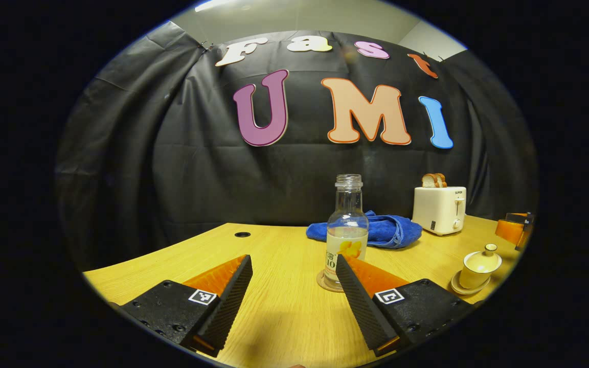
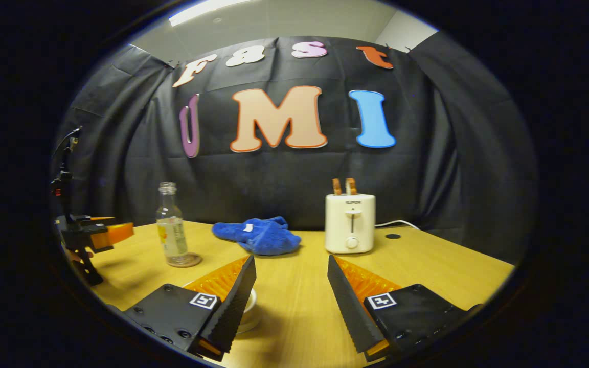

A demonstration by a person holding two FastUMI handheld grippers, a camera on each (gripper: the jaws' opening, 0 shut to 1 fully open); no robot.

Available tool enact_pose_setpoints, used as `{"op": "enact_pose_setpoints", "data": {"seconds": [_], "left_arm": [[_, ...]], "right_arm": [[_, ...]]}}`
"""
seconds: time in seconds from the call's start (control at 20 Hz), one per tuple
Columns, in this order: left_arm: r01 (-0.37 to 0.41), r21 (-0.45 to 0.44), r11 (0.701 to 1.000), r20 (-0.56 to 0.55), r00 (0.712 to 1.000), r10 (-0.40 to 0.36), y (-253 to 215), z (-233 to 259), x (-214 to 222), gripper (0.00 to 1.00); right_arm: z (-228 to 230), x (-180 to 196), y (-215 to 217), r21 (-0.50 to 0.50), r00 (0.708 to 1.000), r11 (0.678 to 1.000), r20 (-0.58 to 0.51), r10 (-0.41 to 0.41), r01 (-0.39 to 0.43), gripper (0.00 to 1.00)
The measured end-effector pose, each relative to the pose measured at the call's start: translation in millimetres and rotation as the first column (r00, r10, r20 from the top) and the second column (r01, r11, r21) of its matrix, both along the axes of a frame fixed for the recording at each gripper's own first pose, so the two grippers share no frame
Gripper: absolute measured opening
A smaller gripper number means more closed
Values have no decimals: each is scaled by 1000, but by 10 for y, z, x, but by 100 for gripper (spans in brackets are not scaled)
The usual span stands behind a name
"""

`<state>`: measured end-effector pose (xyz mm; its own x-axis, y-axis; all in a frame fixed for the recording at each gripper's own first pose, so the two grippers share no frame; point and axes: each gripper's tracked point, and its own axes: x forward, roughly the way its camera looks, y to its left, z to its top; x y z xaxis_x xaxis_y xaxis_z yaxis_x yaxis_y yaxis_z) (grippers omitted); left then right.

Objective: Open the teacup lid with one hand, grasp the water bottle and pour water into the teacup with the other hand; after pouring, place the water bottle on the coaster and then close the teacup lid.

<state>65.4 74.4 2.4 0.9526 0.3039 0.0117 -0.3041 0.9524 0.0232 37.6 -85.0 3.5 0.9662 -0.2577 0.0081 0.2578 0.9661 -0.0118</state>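
I see my left claw (image 1: 294,286) wide open, holding nothing. My right claw (image 2: 292,286) is wide open too. The water bottle (image 1: 346,232) stands on its coaster (image 1: 325,282) on the tabletop (image 1: 274,245). The teacup (image 1: 478,268) has its lid (image 1: 484,258) on.

A wooden tabletop (image 1: 274,245) with a light grain finish spans the lower part of both views. Black cloth (image 1: 197,168) forms the booth wall behind its far edge and wraps around both sides, creased and folded. One round cable hole (image 1: 242,234) sits near the far edge in the left gripper view; another (image 2: 392,236) shows in the right gripper view. Above the cloth, a pale ceiling (image 2: 274,20) carries a bright strip light (image 2: 200,10).
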Motion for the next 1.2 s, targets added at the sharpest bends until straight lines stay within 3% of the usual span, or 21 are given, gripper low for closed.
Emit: {"op": "enact_pose_setpoints", "data": {"seconds": [0.2, 0.6, 0.7, 0.8, 1.2], "left_arm": [[-67, 1, 998, 1, 998, 67, 101, 9, -110, 96], [-68, 0, 998, 2, 998, 68, 80, -9, -115, 96], [-68, 0, 998, 3, 998, 68, 82, -12, -117, 96], [-73, 0, 997, 3, 997, 73, 93, -10, -120, 96], [-91, 1, 996, 3, 996, 91, 129, -7, -136, 96]], "right_arm": [[20, -124, -312, -7, 988, 988, 9, -155, 155, 92], [35, -189, -469, -12, 972, 972, 14, -235, 236, 87], [41, -211, -506, -13, 966, 966, 16, -257, 258, 92], [45, -216, -508, -13, 965, 965, 15, -260, 261, 87], [45, -220, -510, -14, 966, 965, 15, -260, 260, 87]]}}
